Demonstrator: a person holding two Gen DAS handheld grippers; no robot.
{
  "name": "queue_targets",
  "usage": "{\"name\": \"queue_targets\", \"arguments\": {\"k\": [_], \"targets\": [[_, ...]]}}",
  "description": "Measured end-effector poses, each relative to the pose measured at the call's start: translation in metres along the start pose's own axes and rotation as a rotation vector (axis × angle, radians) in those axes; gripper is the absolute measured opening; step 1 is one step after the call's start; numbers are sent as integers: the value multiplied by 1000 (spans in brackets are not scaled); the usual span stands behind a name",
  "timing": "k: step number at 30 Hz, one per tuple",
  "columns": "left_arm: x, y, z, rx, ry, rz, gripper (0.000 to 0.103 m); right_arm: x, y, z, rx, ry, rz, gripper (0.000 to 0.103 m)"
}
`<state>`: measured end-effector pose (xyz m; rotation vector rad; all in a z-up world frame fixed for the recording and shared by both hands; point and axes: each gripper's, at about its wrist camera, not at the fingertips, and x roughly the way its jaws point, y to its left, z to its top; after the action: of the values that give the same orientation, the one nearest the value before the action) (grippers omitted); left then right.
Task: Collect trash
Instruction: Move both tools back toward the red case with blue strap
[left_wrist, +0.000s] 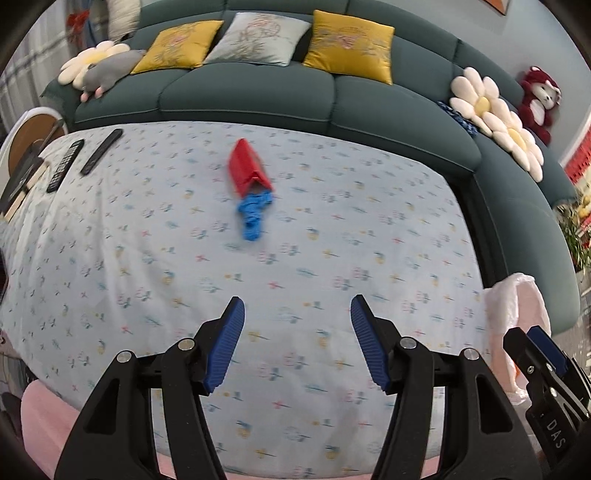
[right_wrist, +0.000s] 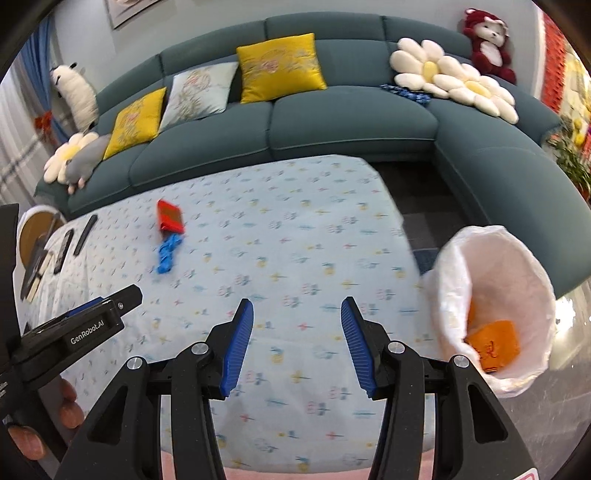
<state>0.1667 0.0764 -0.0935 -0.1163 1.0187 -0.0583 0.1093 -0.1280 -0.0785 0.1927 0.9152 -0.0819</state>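
A red carton (left_wrist: 247, 170) lies on its side on the flowered tablecloth (left_wrist: 332, 240), with a crumpled blue glove-like scrap (left_wrist: 253, 214) touching its near end. My left gripper (left_wrist: 296, 301) hovers open over bare cloth, well short of both. The right wrist view shows the carton (right_wrist: 170, 218) and blue scrap (right_wrist: 168, 251) far to the left. My right gripper (right_wrist: 297, 302) is open over the cloth with nothing between its fingers. A bin with a white liner (right_wrist: 454, 280) stands off the table's right edge, and an orange packet (right_wrist: 495, 347) lies inside.
Two black remotes (left_wrist: 66, 166) (left_wrist: 101, 151) and a stack of books (left_wrist: 18, 184) lie at the table's far left. A teal corner sofa (left_wrist: 258, 96) with cushions and soft toys wraps the far and right sides. A hand (right_wrist: 70, 402) holds the left gripper's body.
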Motion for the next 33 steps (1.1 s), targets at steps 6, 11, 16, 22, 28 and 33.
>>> {"name": "queue_targets", "arguments": {"k": [6,11,16,22,28,33], "targets": [[7,31,4,-40,20,3,57,13,34,1,-35,28,23,49],[16,58,7,-74,37,10,57,27,58,-1,-58,56,35,49],[26,84,12,-110,46,17,57,44,82,1,-85,81,47,49],[44,111,22,-126,59,41,57,73,115,5,-132,115,61,49],[66,142,37,-148,73,55,57,111,146,17,-139,161,99,49],[80,161,57,-153,69,43,64,147,170,30,-135,192,138,49]]}}
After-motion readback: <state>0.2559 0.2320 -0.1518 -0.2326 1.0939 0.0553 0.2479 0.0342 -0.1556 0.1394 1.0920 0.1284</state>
